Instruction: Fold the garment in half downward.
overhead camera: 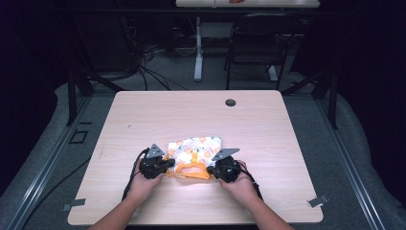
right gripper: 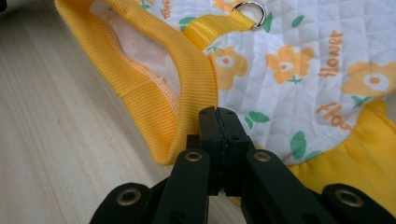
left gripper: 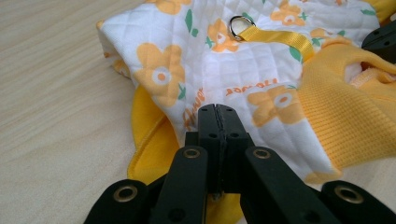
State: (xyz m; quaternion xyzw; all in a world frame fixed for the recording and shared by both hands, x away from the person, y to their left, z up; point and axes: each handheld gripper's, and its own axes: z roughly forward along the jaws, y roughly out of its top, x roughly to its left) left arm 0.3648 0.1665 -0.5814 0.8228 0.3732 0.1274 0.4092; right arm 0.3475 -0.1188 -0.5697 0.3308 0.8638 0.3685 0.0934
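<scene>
You can read orange lettering printed on the white quilted garment (right gripper: 289, 60). In the right gripper view, the word "flower" (right gripper: 330, 53) runs sideways near the upper right of the frame, and a partly cut "Flo" (right gripper: 332, 116) sits lower right beside the yellow hem. In the left gripper view, more orange words lie at the centre of the frame, upside down and too small for you to make out
</scene>
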